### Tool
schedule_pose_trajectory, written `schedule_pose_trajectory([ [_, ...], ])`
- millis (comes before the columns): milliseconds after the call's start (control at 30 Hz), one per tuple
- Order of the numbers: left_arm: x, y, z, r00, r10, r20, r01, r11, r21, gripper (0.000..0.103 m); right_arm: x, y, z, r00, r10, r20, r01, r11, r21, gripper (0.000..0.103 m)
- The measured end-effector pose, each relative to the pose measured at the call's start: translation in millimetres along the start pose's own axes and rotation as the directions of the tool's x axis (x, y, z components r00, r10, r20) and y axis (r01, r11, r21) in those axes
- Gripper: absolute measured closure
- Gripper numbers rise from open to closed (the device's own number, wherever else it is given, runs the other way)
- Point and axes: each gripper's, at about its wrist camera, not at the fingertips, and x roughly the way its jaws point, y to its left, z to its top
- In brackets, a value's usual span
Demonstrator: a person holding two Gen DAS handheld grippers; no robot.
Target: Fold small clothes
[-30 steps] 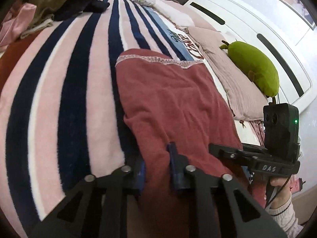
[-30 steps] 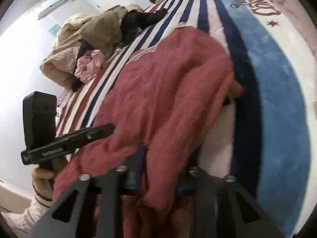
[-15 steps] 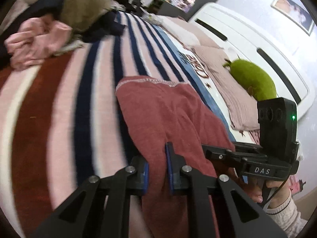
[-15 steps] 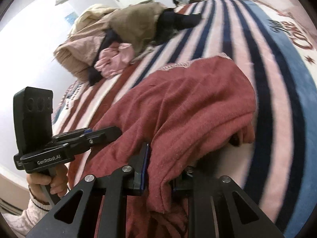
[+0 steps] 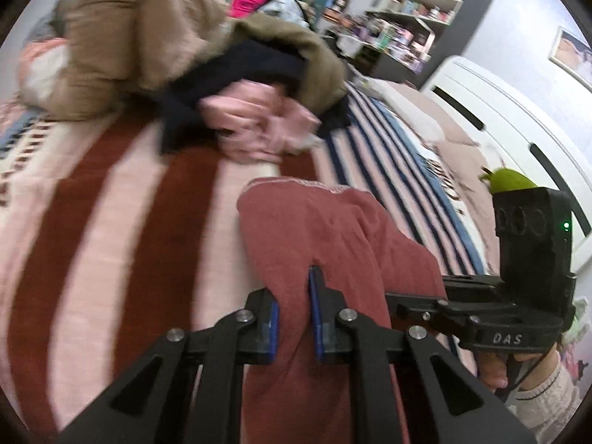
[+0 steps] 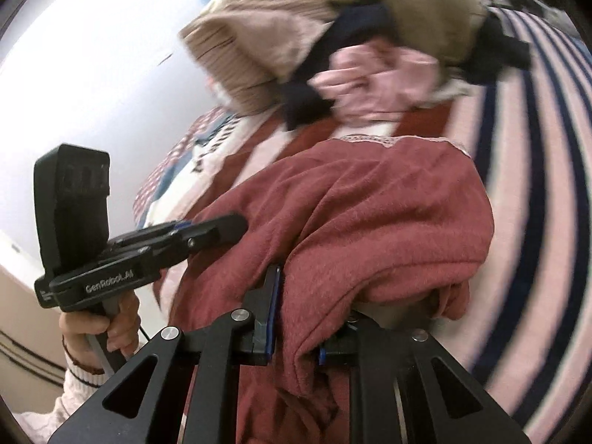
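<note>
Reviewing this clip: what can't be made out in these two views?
- Right wrist view: one pad of the right tongs is buried under the red garment.
- Left wrist view: the garment's near end is hidden behind the left tongs.
- Both views: the clothes pile is motion-blurred; pieces can't be counted.

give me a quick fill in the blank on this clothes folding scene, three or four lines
1. Both the left gripper and the right gripper are shut on the ____ garment.
2. The far edge of that garment is trimmed with pale ____.
3. The garment lies on a ____ blanket.
4. Beyond it sits a pile of clothes, with a ____ item crumpled at its front.

Missing words: red; lace; striped; pink
</note>
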Motion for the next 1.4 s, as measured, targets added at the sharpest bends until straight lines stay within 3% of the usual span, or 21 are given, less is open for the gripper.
schedule_pose_trajectory([
  [333,-62,95,3,0.984,0.173,0.051,-0.170,0.984,-0.061,0.092,81,91,35,0.993,0.080,-0.083,-0.088,0.992,-0.094,0.092],
  [433,-61,119,1,0.976,0.215,0.028,-0.212,0.974,-0.074,0.092,96,98,34,0.992,0.063,-0.110,-0.075,0.991,-0.109,0.093],
  [567,-44,141,-11,0.975,0.223,-0.001,-0.222,0.969,-0.111,0.091,104,76,30,0.991,0.037,-0.126,-0.047,0.996,-0.077,0.093],
  [833,-36,136,-20,0.960,0.279,0.008,-0.276,0.954,-0.118,0.084,96,46,13,0.987,-0.017,-0.160,0.008,0.998,-0.058,0.089],
  [967,-55,126,-18,0.959,0.278,0.053,-0.269,0.954,-0.128,0.063,80,47,10,0.990,-0.033,-0.134,0.024,0.997,-0.071,0.086],
  [1067,-72,112,-15,0.953,0.288,0.089,-0.277,0.954,-0.118,0.055,67,56,7,0.992,-0.059,-0.111,0.047,0.993,-0.110,0.080],
  [1167,-88,94,-15,0.928,0.348,0.130,-0.338,0.936,-0.095,0.044,48,63,2,0.996,-0.057,-0.075,0.045,0.988,-0.145,0.070],
  [1267,-97,78,-18,0.912,0.380,0.155,-0.372,0.925,-0.076,0.044,28,65,-6,0.998,-0.063,-0.028,0.057,0.982,-0.179,0.060],
  [1400,-108,46,-23,0.889,0.409,0.204,-0.410,0.911,-0.043,0.039,-3,65,-20,0.995,-0.094,0.032,0.099,0.970,-0.224,0.057],
])
